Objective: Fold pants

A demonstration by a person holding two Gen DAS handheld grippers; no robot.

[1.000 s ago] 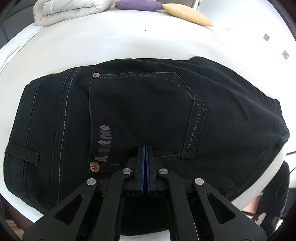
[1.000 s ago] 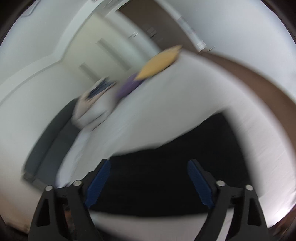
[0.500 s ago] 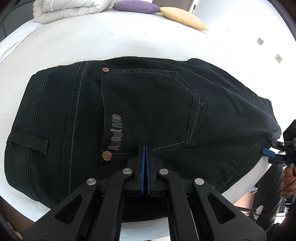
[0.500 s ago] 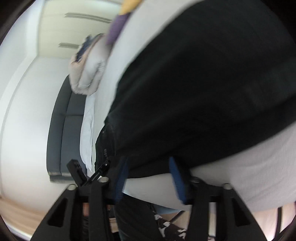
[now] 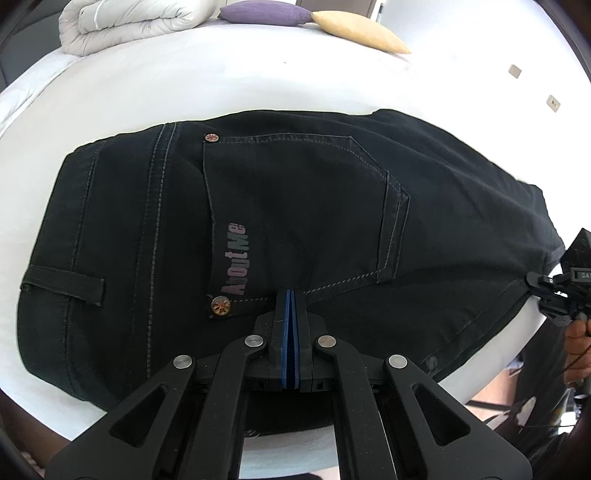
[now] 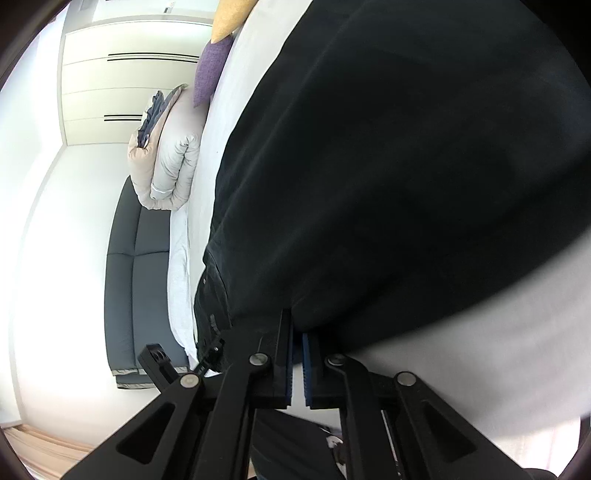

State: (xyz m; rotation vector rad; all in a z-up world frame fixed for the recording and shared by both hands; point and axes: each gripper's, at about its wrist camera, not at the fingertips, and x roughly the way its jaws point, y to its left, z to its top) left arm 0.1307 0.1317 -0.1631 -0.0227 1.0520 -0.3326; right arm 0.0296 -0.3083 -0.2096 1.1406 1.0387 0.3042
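Black pants lie folded flat on a white bed, back pocket and logo facing up, waistband at the left. My left gripper is shut with its pads together, its tips over the pocket's lower edge; I cannot tell if it pinches fabric. My right gripper is turned sideways at the right end of the pants, its jaws nearly closed on the fabric edge. It also shows at the right edge of the left wrist view.
A rolled white duvet, a purple cushion and a yellow cushion lie at the far end of the bed. A dark sofa stands beside the bed. The bed's near edge is just below the pants.
My right gripper swung down to the right end of the pants and closed from wide open onto the edge. My left gripper stayed shut over the pocket.
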